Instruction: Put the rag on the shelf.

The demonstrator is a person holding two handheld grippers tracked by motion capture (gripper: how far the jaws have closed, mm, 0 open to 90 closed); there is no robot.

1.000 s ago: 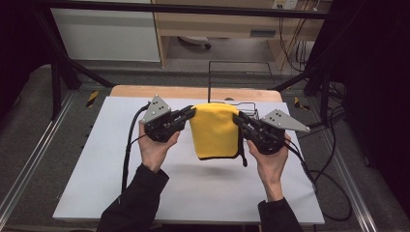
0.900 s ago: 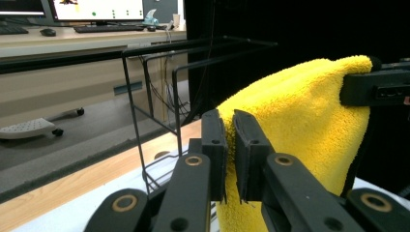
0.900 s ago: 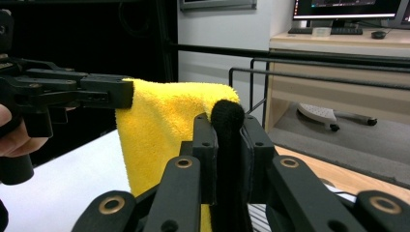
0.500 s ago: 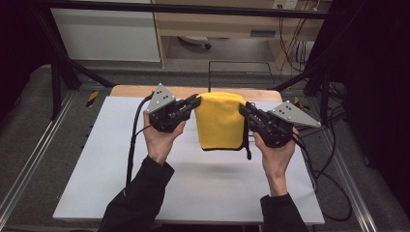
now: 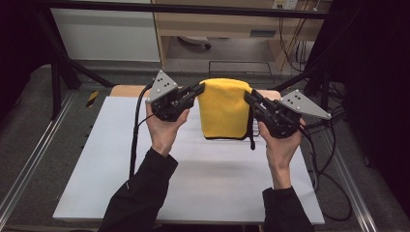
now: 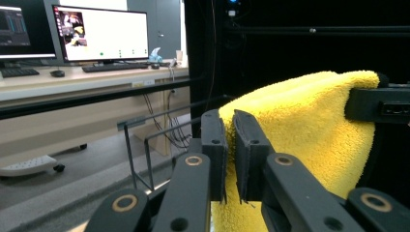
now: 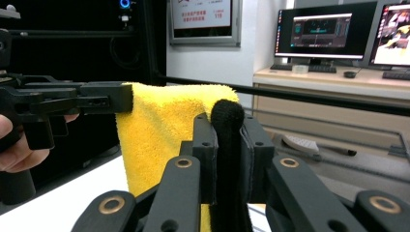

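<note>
A yellow cloth [image 5: 225,109] with a black hem hangs folded in the air above the white table [image 5: 193,169], stretched between both grippers. My left gripper [image 5: 199,90] is shut on the cloth's upper left corner; in the left gripper view the yellow pile [image 6: 309,121] is pinched between the jaws [image 6: 230,145]. My right gripper [image 5: 248,96] is shut on the upper right corner, where the black hem [image 7: 227,145] bulges up between the jaws and the yellow cloth [image 7: 159,135] spreads left toward the other gripper. The cloth's lower edge hangs clear of the table.
A black strap [image 5: 252,142] dangles from the cloth's right edge. Cables [image 5: 135,140] trail from both grippers over the table. Metal frame rails [image 5: 29,159] run along both sides. Desks with monitors [image 7: 319,31] stand beyond the table.
Both grippers have risen and moved away from the person, lifting the cloth off the table so that it now hangs free.
</note>
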